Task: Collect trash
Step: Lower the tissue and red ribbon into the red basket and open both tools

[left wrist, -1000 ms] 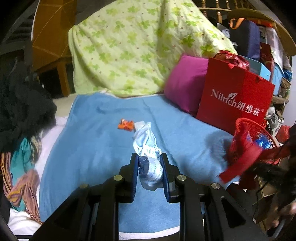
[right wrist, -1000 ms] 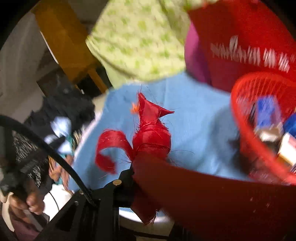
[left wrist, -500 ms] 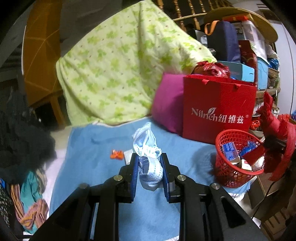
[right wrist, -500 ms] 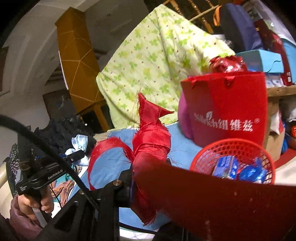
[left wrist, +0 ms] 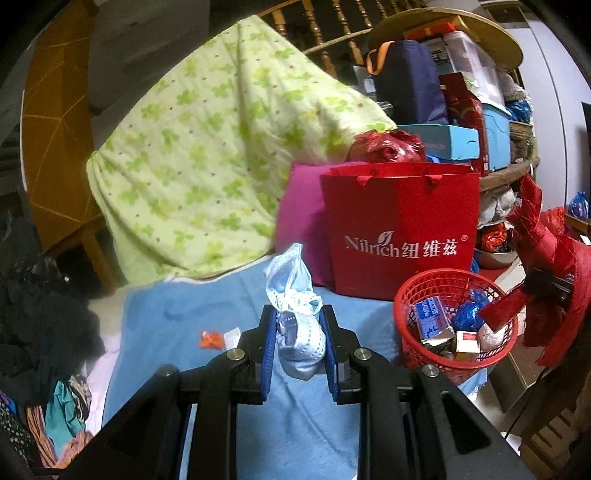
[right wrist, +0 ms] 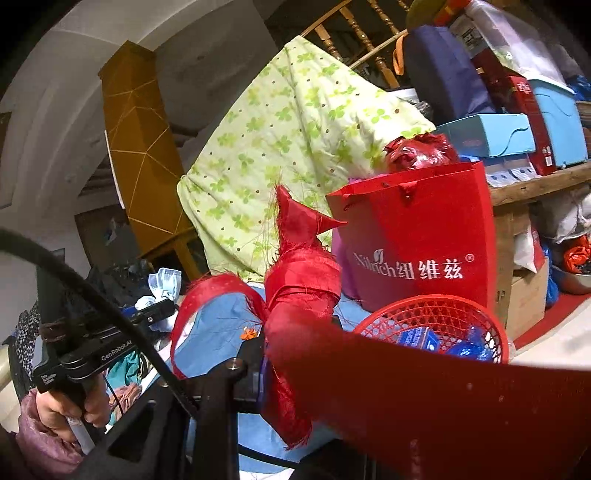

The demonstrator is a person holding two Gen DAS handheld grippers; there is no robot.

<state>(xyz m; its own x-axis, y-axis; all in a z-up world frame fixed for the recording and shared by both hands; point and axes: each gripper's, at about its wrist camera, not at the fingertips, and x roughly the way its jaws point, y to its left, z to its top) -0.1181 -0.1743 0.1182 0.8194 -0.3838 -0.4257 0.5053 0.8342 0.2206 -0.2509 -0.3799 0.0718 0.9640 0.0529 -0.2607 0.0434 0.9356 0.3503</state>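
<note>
Left wrist shows the left tool [left wrist: 298, 334] clenching a crumpled mask [left wrist: 295, 321]; right wrist shows the right tool [right wrist: 291, 354] grasping red ribbon [right wrist: 301, 284].

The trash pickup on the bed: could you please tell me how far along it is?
Done: the red basket already holds wrappers and small boxes. In hand: the left claw grips a crumpled blue face mask; the right claw grips red ribbon. Left: an orange scrap on the blue sheet.

Cluttered home bedroom — blue bedsheet [left wrist: 192, 306], floral quilt [left wrist: 221, 155], pink pillow [left wrist: 299, 218], stacked boxes [left wrist: 443, 140] — wooden banister [left wrist: 317, 26]
</note>
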